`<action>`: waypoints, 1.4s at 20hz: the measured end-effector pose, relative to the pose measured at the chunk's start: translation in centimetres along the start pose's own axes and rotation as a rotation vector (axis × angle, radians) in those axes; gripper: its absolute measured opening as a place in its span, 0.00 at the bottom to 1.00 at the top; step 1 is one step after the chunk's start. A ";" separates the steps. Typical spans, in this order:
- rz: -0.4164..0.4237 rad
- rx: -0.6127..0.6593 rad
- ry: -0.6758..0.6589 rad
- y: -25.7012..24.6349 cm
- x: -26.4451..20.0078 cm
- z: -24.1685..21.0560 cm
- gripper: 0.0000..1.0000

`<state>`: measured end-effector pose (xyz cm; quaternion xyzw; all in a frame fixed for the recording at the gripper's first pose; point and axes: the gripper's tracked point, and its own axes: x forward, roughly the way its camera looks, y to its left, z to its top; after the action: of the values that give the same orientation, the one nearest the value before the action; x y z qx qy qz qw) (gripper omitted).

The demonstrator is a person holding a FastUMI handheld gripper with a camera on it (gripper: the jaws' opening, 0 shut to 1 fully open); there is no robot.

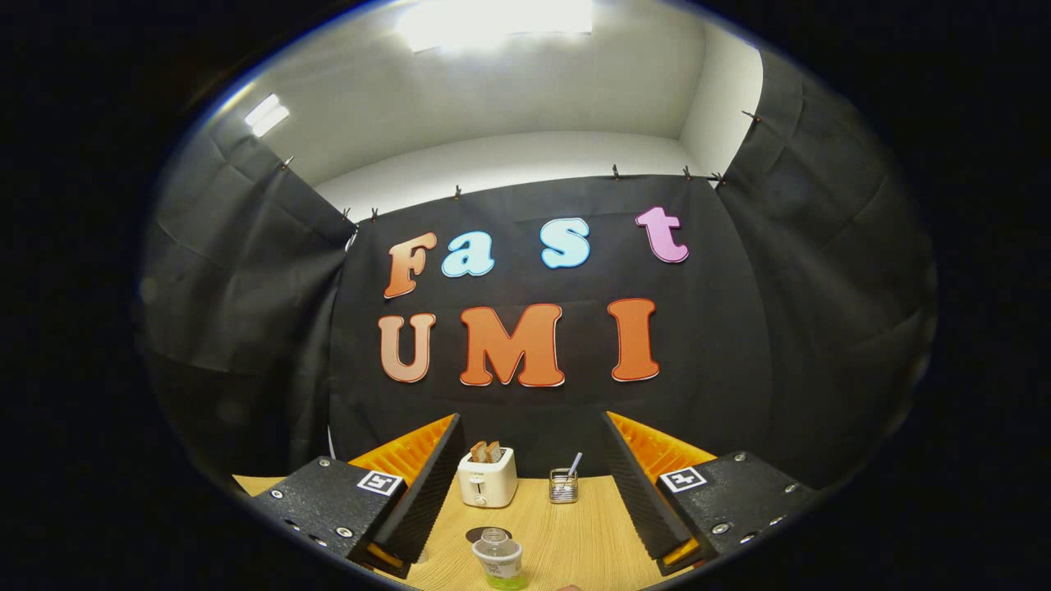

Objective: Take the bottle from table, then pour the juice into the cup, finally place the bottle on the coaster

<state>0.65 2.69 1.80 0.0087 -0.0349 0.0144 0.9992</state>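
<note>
claw (530, 492): wide open, holds nothing. Both fingers spread well apart, worktop visible through the gap.
left finger (415, 497): black ribbed pad on the inner face, orange backing, square marker tag on the black block behind it. Touches nothing.
right finger (636, 497): same build, mirror side. Touches nothing.
bottle (498, 560): small clear one standing upright on the worktop, in the gap between the fingers, closer to the left one, at 6 o'clock from the gap centre. White label band round the body, green-yellow juice in the bottom part. Whether it is capped I cannot tell. Not touched by either finger.
coaster (480, 533): dark round disc flat on the worktop just behind the bottle, at 11 o'clock from it. Partly hidden by the bottle top.
toaster (488, 478): white, beyond the fingers near the back wall, at 12 o'clock from the bottle. Two bread slices stick up from the slots.
glass holder (563, 485): small clear container at 3 o'clock from the toaster, well apart from the bottle. A thin utensil leans out of it, too small to tell what kind.
worktop (575, 542): light wood grain, carries all of the above.
</note>
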 end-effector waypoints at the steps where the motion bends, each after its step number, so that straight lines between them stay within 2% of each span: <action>1: -0.002 -0.011 0.004 0.0 0.1 -0.1 0.98; 9: 0.015 -0.054 0.006 0.4 -0.3 0.4 0.98; 14: 0.031 -0.009 -0.006 0.4 -0.6 0.7 0.98; 28: 0.034 -0.008 0.032 0.6 -0.8 0.0 0.98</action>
<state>-0.19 3.25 1.71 0.0041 -0.0192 0.0314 0.9993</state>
